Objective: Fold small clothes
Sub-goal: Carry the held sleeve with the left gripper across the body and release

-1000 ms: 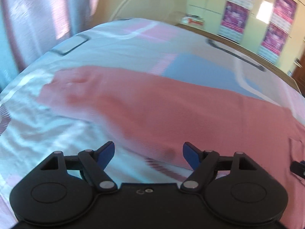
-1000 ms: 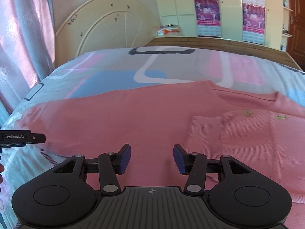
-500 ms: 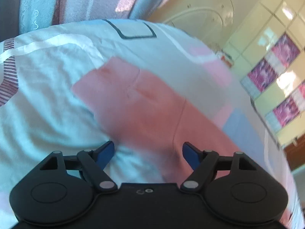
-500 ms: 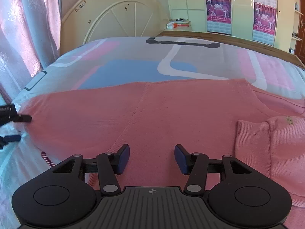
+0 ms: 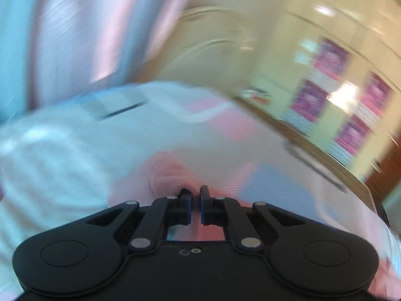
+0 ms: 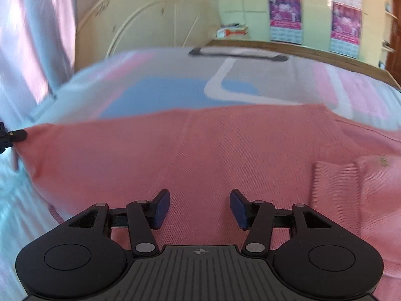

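A pink knit garment (image 6: 205,155) lies spread across the bed. Part of it is folded over at the right (image 6: 351,188). My left gripper (image 5: 195,195) is shut on the garment's left end (image 5: 165,175), which bunches at the fingertips; the view is blurred by motion. The left gripper's tip also shows at the left edge of the right wrist view (image 6: 15,134), pinching the garment's corner. My right gripper (image 6: 199,207) is open and empty, just above the garment's near middle.
The bed has a pale sheet (image 6: 175,75) with blue, pink and grey shapes. A cream headboard (image 6: 140,22) and a curtain (image 6: 37,37) stand behind at the left. A wooden bed edge (image 6: 325,52) and cupboards with posters (image 6: 345,12) are at the back right.
My left gripper has closed on the garment's left end and swung its view upward. My right gripper stayed open and shifted slightly over the garment.
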`<state>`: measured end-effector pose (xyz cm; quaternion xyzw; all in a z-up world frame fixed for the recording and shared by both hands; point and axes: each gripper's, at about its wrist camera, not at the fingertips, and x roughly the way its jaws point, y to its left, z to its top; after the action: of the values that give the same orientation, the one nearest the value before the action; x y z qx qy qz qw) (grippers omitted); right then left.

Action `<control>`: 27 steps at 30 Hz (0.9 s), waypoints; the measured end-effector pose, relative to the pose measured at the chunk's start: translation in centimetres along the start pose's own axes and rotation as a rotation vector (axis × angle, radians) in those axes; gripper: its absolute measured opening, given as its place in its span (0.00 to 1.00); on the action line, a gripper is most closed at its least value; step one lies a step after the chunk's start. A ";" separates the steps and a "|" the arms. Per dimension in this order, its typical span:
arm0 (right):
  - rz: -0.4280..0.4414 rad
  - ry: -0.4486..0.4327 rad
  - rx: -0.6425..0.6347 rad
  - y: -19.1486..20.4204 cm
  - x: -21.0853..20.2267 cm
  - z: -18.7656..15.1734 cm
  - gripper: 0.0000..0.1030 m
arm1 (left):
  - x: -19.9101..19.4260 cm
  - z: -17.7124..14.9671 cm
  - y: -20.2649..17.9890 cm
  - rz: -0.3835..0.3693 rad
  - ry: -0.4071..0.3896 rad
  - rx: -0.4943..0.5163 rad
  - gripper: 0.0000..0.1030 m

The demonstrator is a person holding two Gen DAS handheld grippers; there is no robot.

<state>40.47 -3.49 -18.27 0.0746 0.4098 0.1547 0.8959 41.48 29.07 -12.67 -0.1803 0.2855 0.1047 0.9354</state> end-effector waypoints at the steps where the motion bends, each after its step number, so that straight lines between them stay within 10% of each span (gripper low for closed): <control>1: 0.003 -0.016 0.014 -0.3 -0.7 0.1 0.51 | -0.6 0.1 -2.3 -0.054 -0.006 0.051 0.05; 13: -0.197 -0.138 0.193 -11.7 -12.0 -2.2 0.52 | -2.6 -11.9 -27.7 -0.565 0.144 0.456 0.05; 19: -0.235 -0.105 0.292 -16.9 -15.3 -4.9 0.52 | -1.3 -20.0 -31.6 -0.532 0.312 0.658 0.17; 24: -0.165 -0.111 0.306 -16.9 -15.2 -4.6 0.67 | -3.1 -18.1 -28.7 -0.466 0.244 0.624 0.65; 27: -0.138 -0.122 0.236 -14.7 -14.4 -3.7 0.67 | -4.0 -16.2 -25.8 -0.384 0.183 0.589 0.69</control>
<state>31.97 -22.22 -14.27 0.1605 0.3742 0.0387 0.9125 37.85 -1.31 -15.70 0.0382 0.3472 -0.1761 0.9203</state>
